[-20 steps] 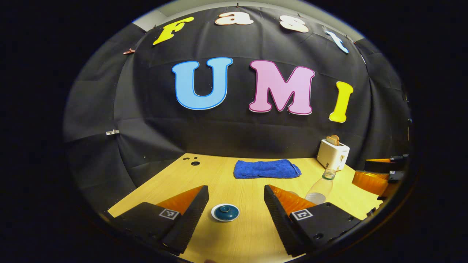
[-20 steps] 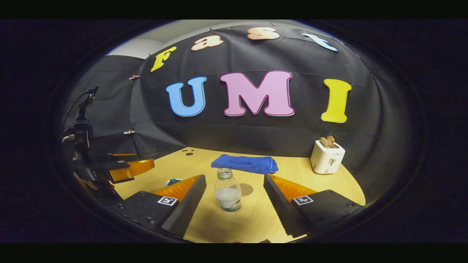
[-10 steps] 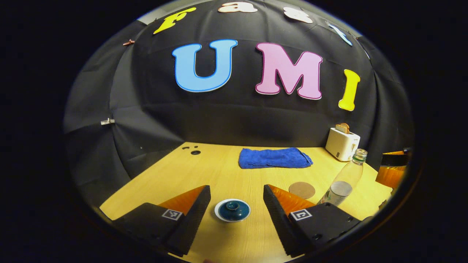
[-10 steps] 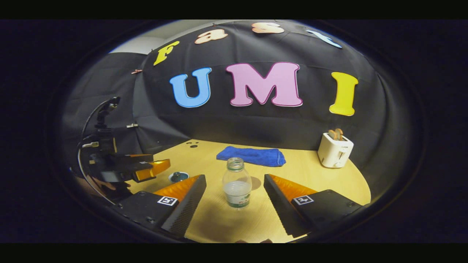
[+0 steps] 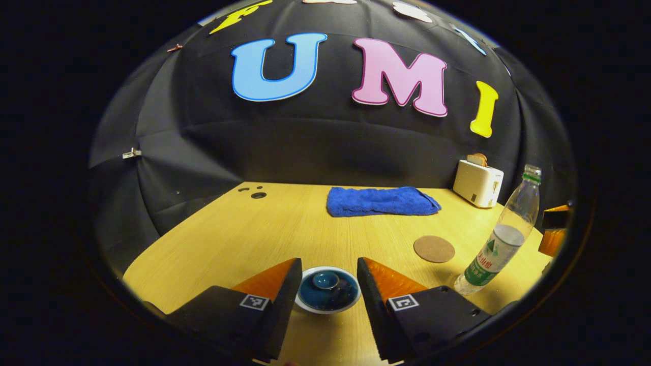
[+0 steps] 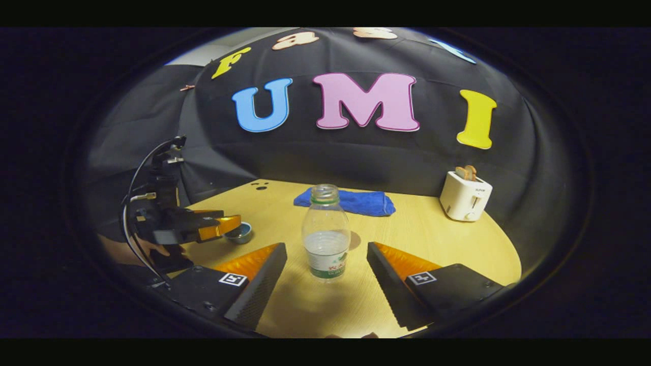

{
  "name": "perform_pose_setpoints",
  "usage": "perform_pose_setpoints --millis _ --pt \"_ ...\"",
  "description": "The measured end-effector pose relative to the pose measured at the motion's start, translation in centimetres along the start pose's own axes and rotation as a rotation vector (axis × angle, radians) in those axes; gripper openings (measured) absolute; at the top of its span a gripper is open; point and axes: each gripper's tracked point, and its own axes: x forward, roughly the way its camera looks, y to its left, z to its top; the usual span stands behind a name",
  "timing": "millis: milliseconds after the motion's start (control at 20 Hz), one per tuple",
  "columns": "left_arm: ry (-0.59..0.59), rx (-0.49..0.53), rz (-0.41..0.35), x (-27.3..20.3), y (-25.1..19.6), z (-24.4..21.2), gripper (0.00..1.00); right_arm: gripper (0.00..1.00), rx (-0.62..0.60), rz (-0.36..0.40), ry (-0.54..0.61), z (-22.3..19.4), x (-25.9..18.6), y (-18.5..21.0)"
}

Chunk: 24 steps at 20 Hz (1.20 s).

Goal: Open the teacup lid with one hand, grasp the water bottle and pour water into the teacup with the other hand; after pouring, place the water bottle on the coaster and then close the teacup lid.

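Note:
A white teacup with a dark blue lid (image 5: 327,290) sits on the wooden table, low between the fingers of my left gripper (image 5: 328,264). That gripper is open, its fingertips flanking the cup's rim and the lid's knob free between them. The clear water bottle (image 6: 325,239), uncapped and partly filled, stands upright just ahead of my right gripper (image 6: 326,246), which is open with a gap on both sides. The bottle (image 5: 501,239) also stands at the right of the left gripper view. A round brown coaster (image 5: 434,248) lies left of it. In the right gripper view the teacup (image 6: 239,233) sits under the left gripper (image 6: 203,229).
A folded blue towel (image 5: 381,201) lies at the back of the table (image 5: 264,229). A white toaster (image 5: 477,183) holding toast stands at the back right. Small holes (image 5: 258,194) mark the table's far left corner. A hand and cable show behind the left gripper in the right gripper view.
My left gripper has come down and forward over the teacup, its fingers now closer together beside the rim. The right gripper has moved nearer to the bottle, which looks larger.

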Motion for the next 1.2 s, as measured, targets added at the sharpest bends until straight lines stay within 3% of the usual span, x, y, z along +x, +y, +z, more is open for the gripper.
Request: perform_pose_setpoints --millis 100,500,700,800,850,1050,1150,1200 --pt "0.006 0.023 0.0 0.7 0.0 -0.8 0.66 0.98 0.003 0.005 0.011 -0.7 0.5 0.4" --pt "0.005 0.009 -0.027 1.7 -0.1 -1.7 0.65 0.98 0.039 -0.012 0.028 -2.1 2.0 0.7" --pt "-0.002 0.034 -0.034 1.9 -0.2 -1.8 0.55 0.99 0.038 -0.014 0.018 -2.7 3.0 0.9" --pt "-0.008 0.037 -0.022 2.0 -0.1 -1.7 0.46 0.98 0.038 -0.011 0.021 -3.0 3.6 1.1" --pt "-0.012 0.028 -0.021 2.0 0.0 -1.7 0.36 0.98 0.041 -0.011 0.014 -2.9 3.8 1.1" --pt "-0.031 0.025 -0.018 2.0 -0.1 -1.6 0.31 0.98 0.045 -0.025 -0.001 -3.3 4.7 0.9" --pt "-0.038 0.038 -0.011 2.0 -0.1 -1.5 0.24 0.98 0.05 -0.031 0.003 -3.7 5.1 0.7" --pt "-0.038 0.04 -0.01 2.0 -0.1 -1.3 0.26 0.98 0.054 -0.034 0.003 -3.7 5.3 0.6"
